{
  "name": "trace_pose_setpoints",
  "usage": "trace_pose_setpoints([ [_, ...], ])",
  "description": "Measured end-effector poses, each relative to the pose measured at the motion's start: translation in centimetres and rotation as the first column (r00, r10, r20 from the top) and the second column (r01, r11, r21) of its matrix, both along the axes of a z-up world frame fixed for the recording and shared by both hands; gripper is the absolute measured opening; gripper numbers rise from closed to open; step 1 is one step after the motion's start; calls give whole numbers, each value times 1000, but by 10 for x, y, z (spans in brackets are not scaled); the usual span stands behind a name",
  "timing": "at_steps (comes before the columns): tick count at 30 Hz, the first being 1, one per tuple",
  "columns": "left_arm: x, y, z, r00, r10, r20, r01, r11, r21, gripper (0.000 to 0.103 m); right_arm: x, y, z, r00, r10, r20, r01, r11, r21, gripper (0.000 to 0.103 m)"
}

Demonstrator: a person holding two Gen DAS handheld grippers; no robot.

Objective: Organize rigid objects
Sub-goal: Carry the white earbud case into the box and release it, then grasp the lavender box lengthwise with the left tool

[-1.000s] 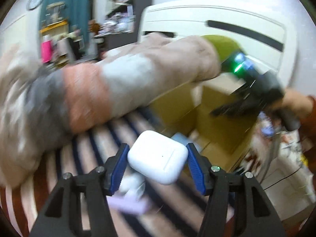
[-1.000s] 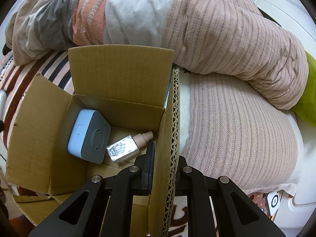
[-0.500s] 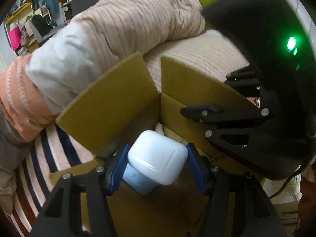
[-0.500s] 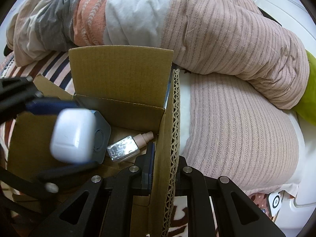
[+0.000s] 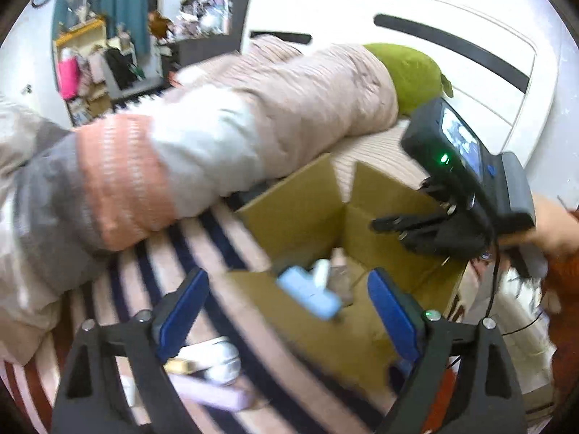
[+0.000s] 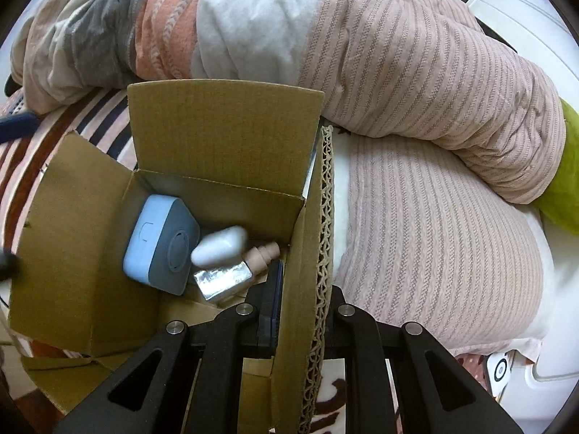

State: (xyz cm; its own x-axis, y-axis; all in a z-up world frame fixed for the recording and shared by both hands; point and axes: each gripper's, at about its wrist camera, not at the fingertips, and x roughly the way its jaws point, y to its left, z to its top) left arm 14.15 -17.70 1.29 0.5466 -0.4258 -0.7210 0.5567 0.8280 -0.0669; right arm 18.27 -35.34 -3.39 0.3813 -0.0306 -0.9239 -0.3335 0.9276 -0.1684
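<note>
An open cardboard box sits on the striped bed. Inside lie a blue-grey square device, a white earbud case and a silver bottle with a beige cap. My right gripper is shut on the box's right wall flap. My left gripper is open and empty, held above the bed short of the box; the blue device shows between its fingers. The right gripper shows at the box's far side.
A rolled striped blanket lies behind the box, with a green plush at the right. Small white and lilac items lie on the striped sheet under my left gripper. A white headboard stands behind.
My left gripper let go of the white earbud case, which now lies in the box, and it has drawn back from the box. The right gripper still holds the flap.
</note>
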Motion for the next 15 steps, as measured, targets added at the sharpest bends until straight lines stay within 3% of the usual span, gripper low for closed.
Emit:
trace_pose_setpoints([
  [3, -9, 37, -12, 1000, 29, 8, -30, 999, 27, 88, 0, 2, -1, 1000, 2, 0, -2, 1000, -9, 10],
  [8, -16, 83, -70, 988, 107, -113, -103, 994, 38, 88, 2, 5, -1, 1000, 2, -2, -2, 1000, -21, 10],
  [15, -12, 99, -140, 930, 194, -313, -214, 976, -30, 88, 2, 7, -1, 1000, 2, -3, -2, 1000, -23, 10],
])
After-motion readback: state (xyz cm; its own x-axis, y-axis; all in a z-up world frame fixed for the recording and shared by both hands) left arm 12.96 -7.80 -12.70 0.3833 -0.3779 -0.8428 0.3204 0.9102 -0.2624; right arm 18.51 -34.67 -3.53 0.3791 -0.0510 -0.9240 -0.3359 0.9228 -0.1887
